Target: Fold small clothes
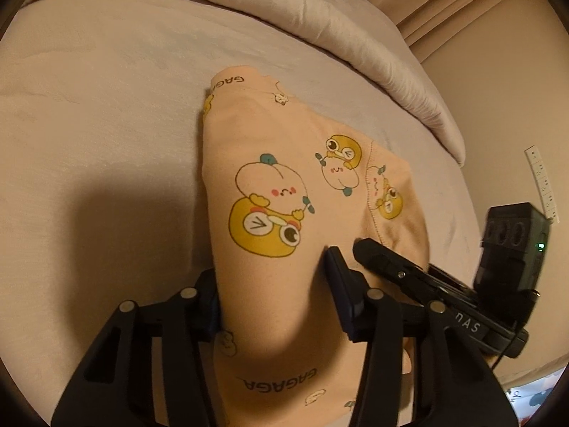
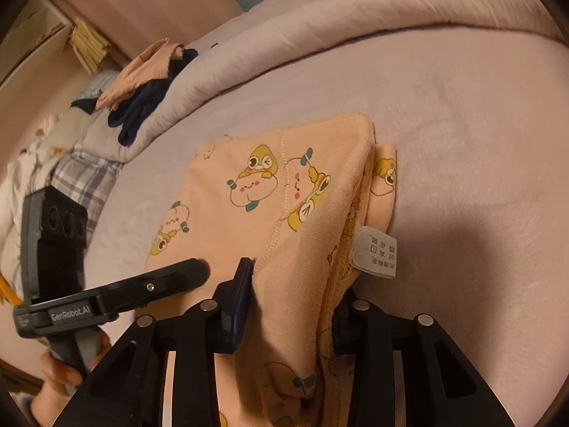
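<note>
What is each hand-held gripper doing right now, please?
Left hand-held gripper: shut on the garment.
Right hand-held gripper: shut on the garment.

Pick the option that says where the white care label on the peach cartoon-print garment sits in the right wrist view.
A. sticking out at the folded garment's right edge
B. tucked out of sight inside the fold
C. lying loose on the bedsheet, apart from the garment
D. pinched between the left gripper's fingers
A: the white care label juts from the right edge of the peach cartoon-print garment, which the right gripper straddles.
</note>
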`<action>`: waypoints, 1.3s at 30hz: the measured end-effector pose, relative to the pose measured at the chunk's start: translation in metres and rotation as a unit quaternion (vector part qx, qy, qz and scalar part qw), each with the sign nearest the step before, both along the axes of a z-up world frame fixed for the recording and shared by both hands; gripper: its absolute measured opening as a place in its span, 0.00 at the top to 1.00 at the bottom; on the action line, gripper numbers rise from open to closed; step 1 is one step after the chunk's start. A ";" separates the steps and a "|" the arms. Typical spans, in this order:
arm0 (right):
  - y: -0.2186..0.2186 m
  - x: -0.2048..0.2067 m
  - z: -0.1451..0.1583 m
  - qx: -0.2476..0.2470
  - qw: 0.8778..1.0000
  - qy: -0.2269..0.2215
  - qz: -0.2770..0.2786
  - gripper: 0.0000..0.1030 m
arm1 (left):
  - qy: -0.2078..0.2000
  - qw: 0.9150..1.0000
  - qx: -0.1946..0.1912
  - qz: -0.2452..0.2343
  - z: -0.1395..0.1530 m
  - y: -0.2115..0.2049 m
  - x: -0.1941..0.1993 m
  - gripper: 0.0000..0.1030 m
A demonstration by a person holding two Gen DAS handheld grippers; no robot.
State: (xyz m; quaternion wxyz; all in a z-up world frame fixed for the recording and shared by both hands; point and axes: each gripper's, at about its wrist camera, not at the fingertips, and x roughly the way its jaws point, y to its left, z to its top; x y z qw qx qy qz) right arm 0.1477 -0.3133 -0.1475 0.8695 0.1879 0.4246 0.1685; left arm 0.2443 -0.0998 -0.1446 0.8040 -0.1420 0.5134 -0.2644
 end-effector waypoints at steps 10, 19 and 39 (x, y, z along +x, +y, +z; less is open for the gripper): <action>0.023 -0.010 0.021 -0.069 0.997 -0.046 -0.002 0.74 | -0.013 0.999 0.035 0.008 0.008 -0.007 -0.003 0.69; 0.036 -0.026 0.033 -0.080 0.994 -0.072 0.010 0.75 | -0.027 0.999 0.046 0.007 0.017 -0.004 -0.019 0.72; 0.054 -0.102 0.063 -0.089 0.989 -0.117 0.036 0.75 | -0.074 0.996 0.055 0.002 0.052 0.019 -0.113 0.72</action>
